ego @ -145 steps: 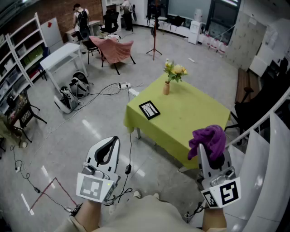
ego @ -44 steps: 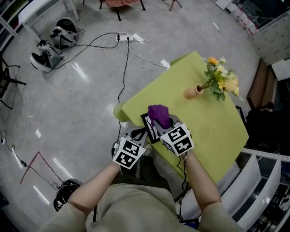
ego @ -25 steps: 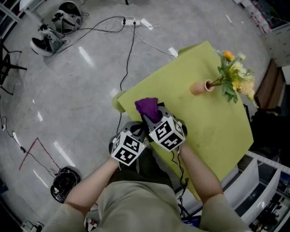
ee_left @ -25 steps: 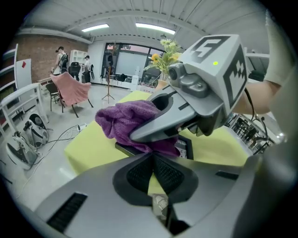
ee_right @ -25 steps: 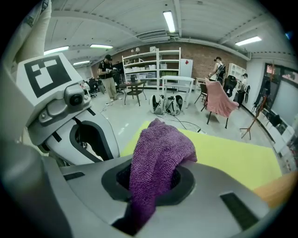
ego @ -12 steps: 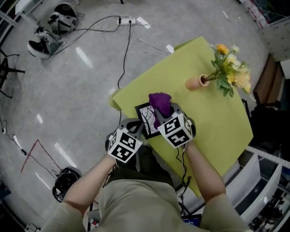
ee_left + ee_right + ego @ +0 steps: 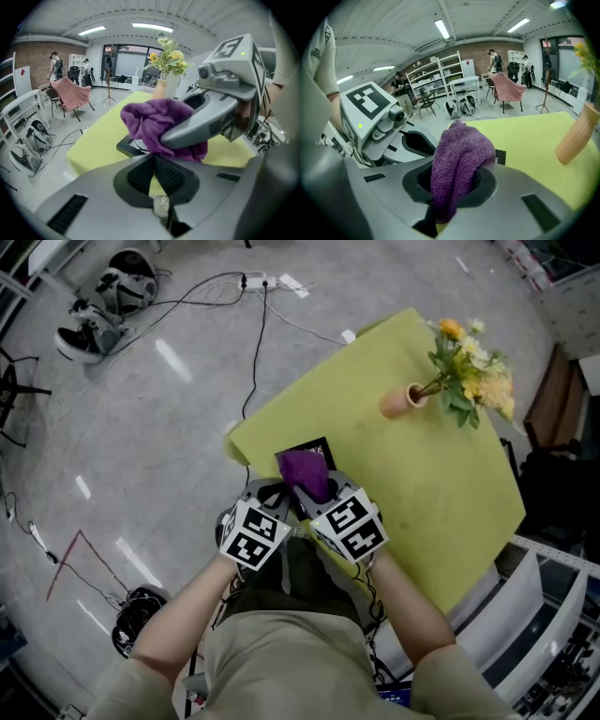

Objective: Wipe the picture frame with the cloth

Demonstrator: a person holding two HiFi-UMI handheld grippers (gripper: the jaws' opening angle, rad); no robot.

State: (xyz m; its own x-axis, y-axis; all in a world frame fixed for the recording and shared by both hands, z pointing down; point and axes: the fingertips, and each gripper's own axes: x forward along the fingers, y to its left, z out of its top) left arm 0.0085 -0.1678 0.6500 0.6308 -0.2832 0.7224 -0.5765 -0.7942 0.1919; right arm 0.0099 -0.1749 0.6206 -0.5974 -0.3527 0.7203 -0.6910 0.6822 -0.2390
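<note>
Cloth (image 7: 305, 473) over frame (image 7: 315, 444), vase (image 7: 397, 401) beyond

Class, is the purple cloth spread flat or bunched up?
Bunched: the cloth bulges as a wad, clamped in the right gripper.

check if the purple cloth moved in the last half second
Yes: the purple cloth slid away from the vase, toward the picture frame's near end.

A few seconds ago the person stood far from the worktop (image 7: 422, 474), with the two grippers held wide apart. Now the right gripper (image 7: 309, 488) and the left gripper (image 7: 274, 495) are close together at its near left corner. The cloth (image 7: 302, 472) has slid from the far right part of the picture frame (image 7: 316, 445) to its near left part.
</note>
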